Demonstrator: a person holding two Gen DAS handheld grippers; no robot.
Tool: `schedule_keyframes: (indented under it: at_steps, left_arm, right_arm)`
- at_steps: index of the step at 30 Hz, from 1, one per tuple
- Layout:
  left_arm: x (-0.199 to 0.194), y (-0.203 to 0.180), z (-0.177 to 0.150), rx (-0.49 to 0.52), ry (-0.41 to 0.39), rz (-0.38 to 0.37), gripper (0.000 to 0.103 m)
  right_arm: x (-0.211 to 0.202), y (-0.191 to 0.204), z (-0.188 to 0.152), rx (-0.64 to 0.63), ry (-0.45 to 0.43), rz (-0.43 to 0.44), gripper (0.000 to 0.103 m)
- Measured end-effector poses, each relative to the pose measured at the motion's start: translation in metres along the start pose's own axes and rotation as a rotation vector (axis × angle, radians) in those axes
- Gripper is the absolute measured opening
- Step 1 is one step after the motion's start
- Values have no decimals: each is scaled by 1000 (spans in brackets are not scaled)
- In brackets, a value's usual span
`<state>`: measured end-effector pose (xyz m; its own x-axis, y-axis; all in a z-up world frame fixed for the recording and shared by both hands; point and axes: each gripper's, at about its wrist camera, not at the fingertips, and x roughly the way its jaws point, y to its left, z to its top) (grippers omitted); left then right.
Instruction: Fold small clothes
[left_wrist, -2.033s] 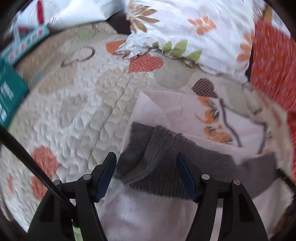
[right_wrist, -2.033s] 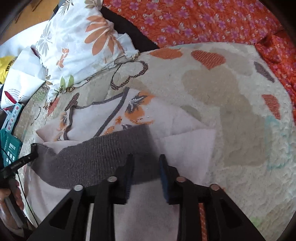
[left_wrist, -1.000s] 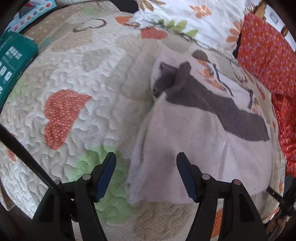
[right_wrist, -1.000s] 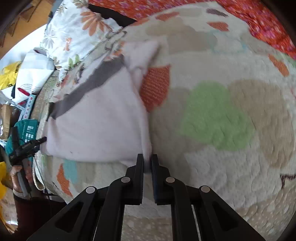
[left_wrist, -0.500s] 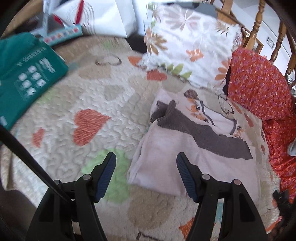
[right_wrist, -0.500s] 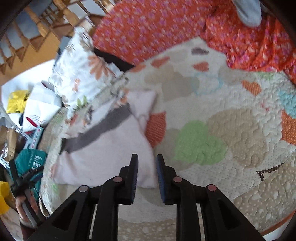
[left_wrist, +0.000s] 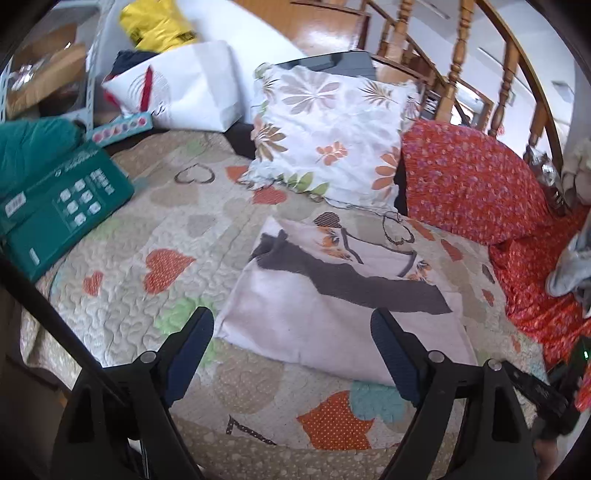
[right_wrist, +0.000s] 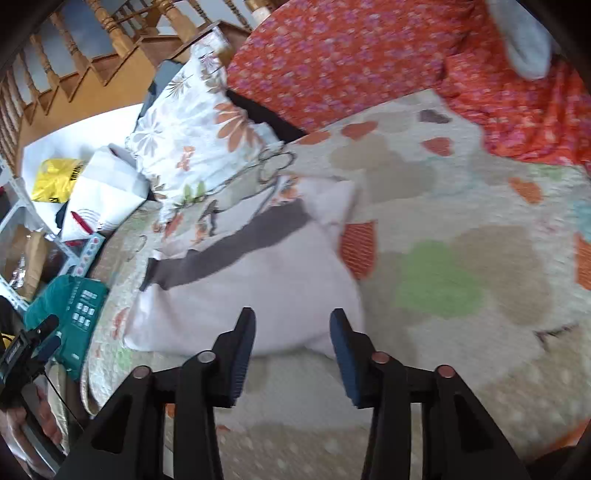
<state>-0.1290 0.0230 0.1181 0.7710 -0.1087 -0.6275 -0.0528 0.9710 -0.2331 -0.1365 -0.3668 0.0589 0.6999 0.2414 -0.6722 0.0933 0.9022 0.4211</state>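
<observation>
Jaws spread wide and empty on the left gripper (left_wrist: 291, 350), clear of the cloth; right gripper (right_wrist: 291, 350) parted, holding nothing; folded pale garment (left_wrist: 325, 314) lies at twelve o'clock on the quilt (left_wrist: 147, 229); floral pillow (left_wrist: 328, 136) beyond

Ahead of the left gripper (left_wrist: 291, 354), with its black arms and dark blue pads, lies a pale pink garment (left_wrist: 325, 325) crossed by a dark grey band — orange and grey print beyond it. The quilt (left_wrist: 207, 236) beneath is beige with orange, green and tan hearts. Farther off: a white pillow (left_wrist: 328, 140) with orange and brown flowers, a red floral cover (left_wrist: 469, 184) to the right, a teal box (left_wrist: 62, 206) to the left.
</observation>
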Motion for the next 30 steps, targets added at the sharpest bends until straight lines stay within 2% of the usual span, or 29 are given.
schedule_keyframes:
  at_steps: [3,7,14,17,20,24,26,28,30]
  left_arm:
    - [10,-12,-5,59,7,44,86]
    - [50,-9,-9,96,93,104,87]
    - [126,43,-8,-81,214,136,87]
    - [145,64,-6,-119,237,167,87]
    - [159,82,-9,-135,273,197,87]
    - [169,109,-18,-209,318,159,86]
    - [166,115,-13,-223,319,146,80]
    - [163,119,-10,-224,318,156,57]
    - [158,127,-8,-263,316,134,52]
  right_arm:
    - [29,6,-5,-101,-23,-122,52]
    - [47,3,-10,-152,-10,-151,52]
    - [54,0,-14,-185,-30,-201,52]
    - [57,2,-18,-207,-27,-226,52]
    - [51,17,-17,-252,-58,-252,52]
    - [47,58,-11,-344,-76,-229,52]
    - [55,84,-6,-392,-50,-181,56]
    - [71,116,-3,-441,-1,-110,56]
    - [90,148,-4,-472,55,-45,56]
